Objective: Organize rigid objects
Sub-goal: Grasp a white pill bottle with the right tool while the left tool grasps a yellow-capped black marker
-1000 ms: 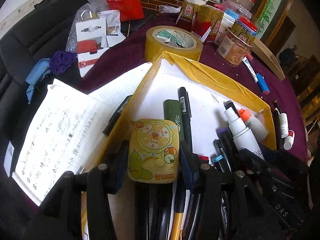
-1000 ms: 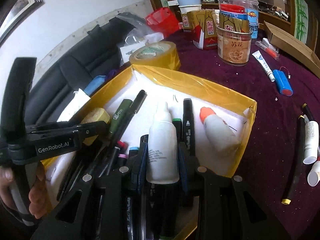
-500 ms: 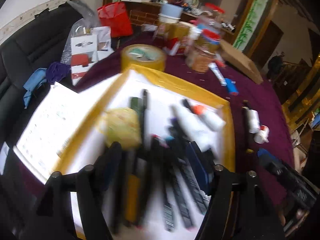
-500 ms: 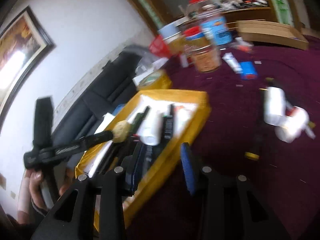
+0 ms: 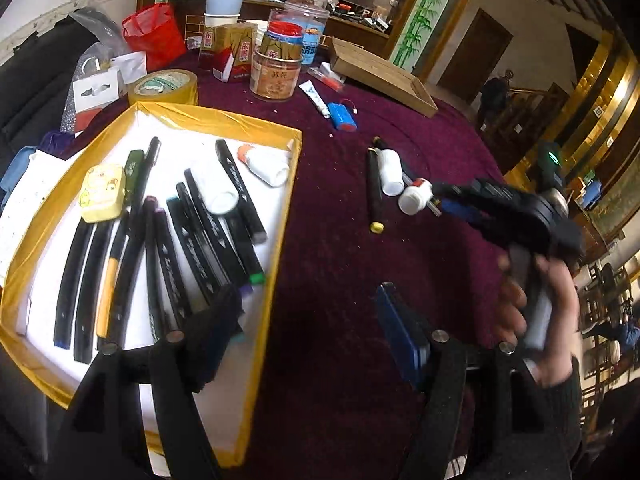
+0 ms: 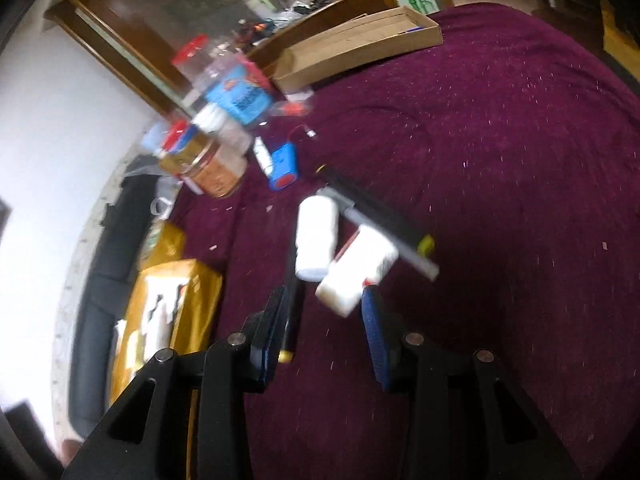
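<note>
Left wrist view: left tool [image 5: 308, 336] gaped empty over bench [image 5: 340, 272]; yellow tray [image 5: 286, 216] at nine o'clock. Right tool [image 6: 324, 340] open, empty, white bottle [image 6: 316, 236] at twelve o'clock.

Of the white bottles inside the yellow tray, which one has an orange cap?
The white bottle lying by the yellow tray's far right corner; the other tray bottle has no orange cap.

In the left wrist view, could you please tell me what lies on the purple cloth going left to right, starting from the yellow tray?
Yellow tray → black pen with yellow end → white bottle → white cap → right claw.
</note>
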A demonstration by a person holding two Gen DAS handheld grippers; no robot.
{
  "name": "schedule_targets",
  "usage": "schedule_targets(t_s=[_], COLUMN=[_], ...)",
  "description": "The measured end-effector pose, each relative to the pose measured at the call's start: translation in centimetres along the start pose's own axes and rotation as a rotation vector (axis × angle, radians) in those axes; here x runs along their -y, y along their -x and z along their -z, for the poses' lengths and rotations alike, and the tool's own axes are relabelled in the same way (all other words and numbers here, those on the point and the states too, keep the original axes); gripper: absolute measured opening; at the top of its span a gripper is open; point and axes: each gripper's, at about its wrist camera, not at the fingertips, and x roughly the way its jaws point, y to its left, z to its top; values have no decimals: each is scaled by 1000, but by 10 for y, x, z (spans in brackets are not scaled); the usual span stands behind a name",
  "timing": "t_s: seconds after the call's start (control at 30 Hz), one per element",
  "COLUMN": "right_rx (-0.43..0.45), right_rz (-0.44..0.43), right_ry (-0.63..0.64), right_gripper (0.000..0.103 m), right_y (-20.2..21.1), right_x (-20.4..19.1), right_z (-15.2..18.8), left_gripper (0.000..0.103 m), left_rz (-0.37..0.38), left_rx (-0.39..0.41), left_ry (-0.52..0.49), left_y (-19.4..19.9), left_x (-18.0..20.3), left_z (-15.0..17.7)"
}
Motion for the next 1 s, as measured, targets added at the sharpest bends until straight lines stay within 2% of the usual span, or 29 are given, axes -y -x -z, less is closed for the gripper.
schedule_targets(t_s=[0.2, 0.3, 0.47, 0.53, 0.63, 0.77, 0.8, 0.83, 0.9, 1.0], right_rx=[-50, -68, -64, -73, -66, -43, -31, -16, 13, 40], right_rz=[110, 105, 96, 60, 48, 29, 28, 28, 36, 78], right_ry=[-53, -47, 19, 45, 76, 62, 67, 72, 82, 131], right_gripper=[33, 32, 30, 30, 30, 30, 30, 30, 30, 30], right_y=[-38, -49, -29, -14, 13, 40, 44, 48, 52, 56], right_x=[5, 10, 20, 31, 44, 55, 54, 54, 52, 44], right_z=[-14, -11, 4, 18, 42, 76, 84, 92, 104, 113], left_gripper=[69, 69, 69, 69, 69, 68, 65, 57, 54, 26], left_rz=[-14, -12, 0, -1, 3, 14, 10, 5, -26, -51], left_rx=[12, -4, -33, -44, -98, -187, -203, -212, -213, -257], left_ry=[-1, 6, -41, -80, -119, -117, -113, -118, -159, -165], left_y=[4, -2, -19, -29, -63, -119, -130, -141, -162, -190], left_x=[4, 5, 25, 35, 50, 63, 66, 70, 81, 83], left_z=[4, -1, -14, -22, -43, -72, -77, -82, -90, -94])
